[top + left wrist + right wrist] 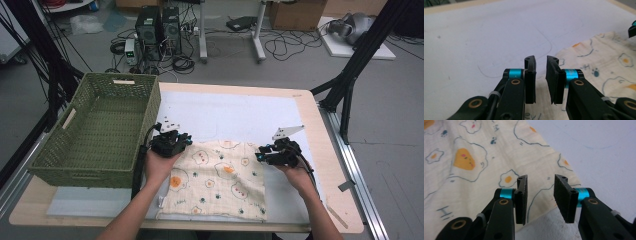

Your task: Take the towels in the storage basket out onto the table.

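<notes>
A cream cloth (215,180) printed with fried eggs lies flat on the white mat (235,112), toward the table's front. My left gripper (176,138) hovers over the cloth's far left corner. In the left gripper view its jaws (541,60) stand a little apart with nothing between them, above the cloth's edge (599,65). My right gripper (264,155) is at the cloth's far right corner. The right gripper view has its jaws (540,178) apart and empty over the cloth's corner (474,170), with the pads off the fabric.
A green woven basket (150,112) stands empty at the table's left, close beside my left gripper. Bare white mat stretches beyond the cloth to the far edge. Black frame poles, computers and cables are on the floor behind the table.
</notes>
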The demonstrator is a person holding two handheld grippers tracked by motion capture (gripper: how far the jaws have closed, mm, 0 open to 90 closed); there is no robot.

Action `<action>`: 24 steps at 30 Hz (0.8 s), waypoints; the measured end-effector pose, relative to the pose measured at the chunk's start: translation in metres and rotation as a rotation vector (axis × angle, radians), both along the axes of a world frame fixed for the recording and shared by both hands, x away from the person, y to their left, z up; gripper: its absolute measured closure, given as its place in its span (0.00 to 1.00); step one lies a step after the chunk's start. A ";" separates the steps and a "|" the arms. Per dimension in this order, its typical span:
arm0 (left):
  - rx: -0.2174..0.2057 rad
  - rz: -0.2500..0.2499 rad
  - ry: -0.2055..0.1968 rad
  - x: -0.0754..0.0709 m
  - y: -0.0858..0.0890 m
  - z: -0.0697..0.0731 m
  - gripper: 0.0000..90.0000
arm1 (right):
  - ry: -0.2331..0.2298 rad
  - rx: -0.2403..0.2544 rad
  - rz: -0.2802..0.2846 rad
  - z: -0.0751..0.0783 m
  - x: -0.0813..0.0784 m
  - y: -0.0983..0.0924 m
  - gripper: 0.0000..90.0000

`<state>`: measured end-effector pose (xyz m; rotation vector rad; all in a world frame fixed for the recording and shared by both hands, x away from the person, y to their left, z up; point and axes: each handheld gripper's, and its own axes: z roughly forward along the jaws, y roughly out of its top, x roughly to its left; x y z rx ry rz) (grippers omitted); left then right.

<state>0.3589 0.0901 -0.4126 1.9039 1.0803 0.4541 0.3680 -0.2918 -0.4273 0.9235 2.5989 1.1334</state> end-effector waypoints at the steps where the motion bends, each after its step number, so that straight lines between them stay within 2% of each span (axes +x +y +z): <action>1: 0.023 0.013 0.014 0.003 -0.001 -0.004 0.86 | 0.004 -0.016 -0.004 -0.003 0.002 0.001 0.69; 3: 0.038 0.022 0.065 0.007 -0.003 -0.011 0.86 | 0.009 -0.040 -0.008 -0.007 0.004 0.003 0.68; 5: 0.085 0.019 0.106 0.010 -0.005 -0.016 0.81 | 0.014 -0.055 -0.010 -0.009 0.006 0.003 0.68; 7: 0.123 0.005 0.162 0.012 -0.007 -0.023 0.75 | 0.017 -0.049 -0.017 -0.009 0.007 0.002 0.68; 8: 0.131 -0.002 0.156 0.011 -0.007 -0.024 0.73 | 0.010 -0.054 -0.013 -0.010 0.007 0.003 0.69; 10: 0.140 0.003 0.145 0.010 -0.007 -0.024 0.77 | 0.003 -0.067 -0.012 -0.010 0.006 0.005 0.74; 12: 0.146 -0.006 0.140 0.010 -0.007 -0.024 0.90 | -0.002 -0.074 -0.011 -0.009 0.006 0.005 0.87; 14: 0.145 -0.013 0.134 0.009 -0.007 -0.023 0.94 | 0.018 -0.055 -0.004 -0.010 0.007 0.004 0.97; 16: 0.140 -0.002 0.101 0.008 -0.007 -0.021 0.95 | 0.026 -0.055 0.010 -0.009 0.008 0.004 0.98; 17: 0.121 0.017 0.066 0.006 -0.008 -0.018 0.95 | 0.034 -0.060 0.019 -0.007 0.008 0.005 0.99; 18: 0.102 0.034 0.021 0.005 -0.007 -0.013 0.95 | 0.011 -0.071 0.016 -0.004 0.007 0.006 0.99; 20: 0.009 0.075 -0.070 0.002 -0.005 -0.003 0.95 | -0.045 -0.057 -0.013 0.009 0.007 0.004 0.99; 22: -0.032 0.141 -0.174 0.000 -0.004 0.005 0.92 | -0.134 -0.040 -0.069 0.028 0.008 0.001 0.98; 23: -0.036 0.166 -0.198 0.000 -0.004 0.007 0.84 | -0.173 -0.013 -0.105 0.036 0.009 -0.001 0.94; 24: -0.042 0.174 -0.196 0.002 -0.003 0.008 0.76 | -0.213 0.007 -0.152 0.043 0.010 -0.003 0.79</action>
